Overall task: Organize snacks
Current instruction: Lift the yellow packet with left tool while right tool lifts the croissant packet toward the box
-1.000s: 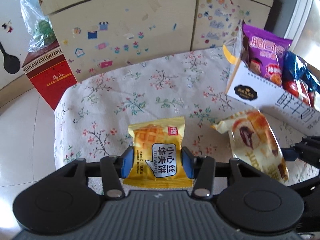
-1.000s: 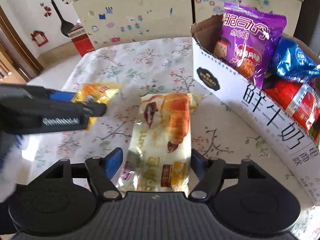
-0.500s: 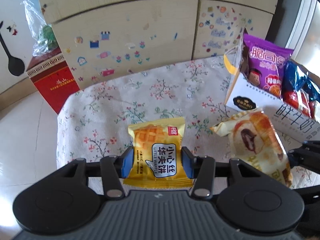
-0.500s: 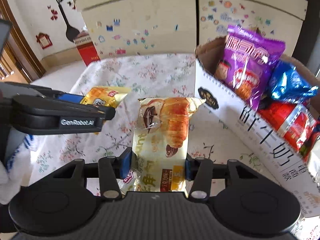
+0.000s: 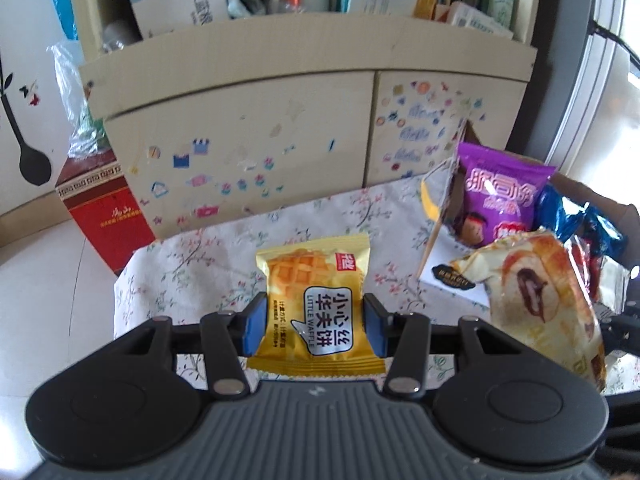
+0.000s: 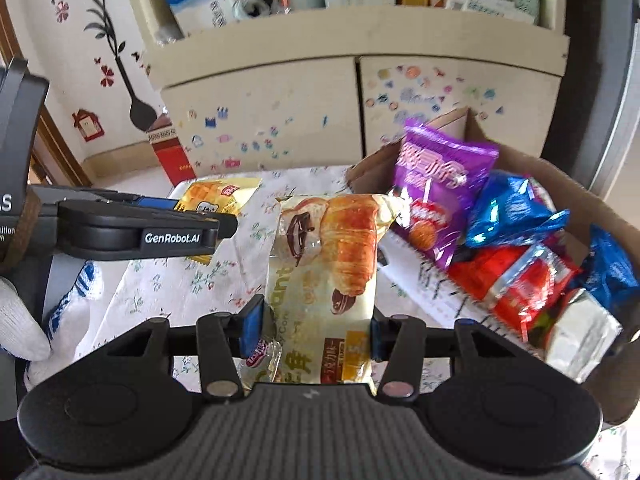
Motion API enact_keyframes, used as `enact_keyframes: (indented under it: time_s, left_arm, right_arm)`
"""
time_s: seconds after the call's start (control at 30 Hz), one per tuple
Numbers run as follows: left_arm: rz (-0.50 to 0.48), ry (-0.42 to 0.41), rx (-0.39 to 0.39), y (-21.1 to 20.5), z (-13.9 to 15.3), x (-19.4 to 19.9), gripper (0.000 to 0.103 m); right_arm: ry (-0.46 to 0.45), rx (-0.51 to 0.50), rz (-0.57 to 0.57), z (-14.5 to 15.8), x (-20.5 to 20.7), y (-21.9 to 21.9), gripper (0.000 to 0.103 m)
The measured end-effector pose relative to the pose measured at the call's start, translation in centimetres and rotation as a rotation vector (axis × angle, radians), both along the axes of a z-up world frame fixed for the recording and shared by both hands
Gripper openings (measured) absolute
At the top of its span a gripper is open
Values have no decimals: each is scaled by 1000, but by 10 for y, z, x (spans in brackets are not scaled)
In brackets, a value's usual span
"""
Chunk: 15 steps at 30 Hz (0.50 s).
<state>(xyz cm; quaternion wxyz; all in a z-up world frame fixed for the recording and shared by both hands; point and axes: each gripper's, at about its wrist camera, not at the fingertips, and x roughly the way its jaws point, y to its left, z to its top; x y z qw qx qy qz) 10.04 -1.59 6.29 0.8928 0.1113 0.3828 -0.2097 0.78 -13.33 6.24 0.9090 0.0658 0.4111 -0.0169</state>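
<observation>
The left hand-held gripper (image 5: 314, 326) pinches a yellow waffle packet (image 5: 314, 304) between its blue pads, above the floral counter (image 5: 192, 264). The right hand-held gripper (image 6: 314, 328) clamps a croissant packet (image 6: 328, 276) just beside a snack-filled box (image 6: 576, 188).

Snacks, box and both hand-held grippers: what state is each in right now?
Waffle pack: clamped in left hand-held gripper, off the table.
Croissant pack: clamped in right hand-held gripper, off the table.
Cardboard box: open-topped, already holding snacks.
Purple bag: upright in the box.
Blue bag: lying in the box.
Red pack: lying in the box.
</observation>
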Motion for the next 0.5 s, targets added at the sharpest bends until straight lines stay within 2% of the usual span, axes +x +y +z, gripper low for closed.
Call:
enact_keyframes:
  time_s: [0.17, 0.5]
  left_arm:
    - [-5, -55, -2, -8, 11, -2, 49]
    - [-57, -136, -60, -42, 33, -9, 49]
  right_arm:
    - [-31, -2, -19, 9, -8, -10, 56]
    - [-106, -39, -69, 34, -22, -35, 56]
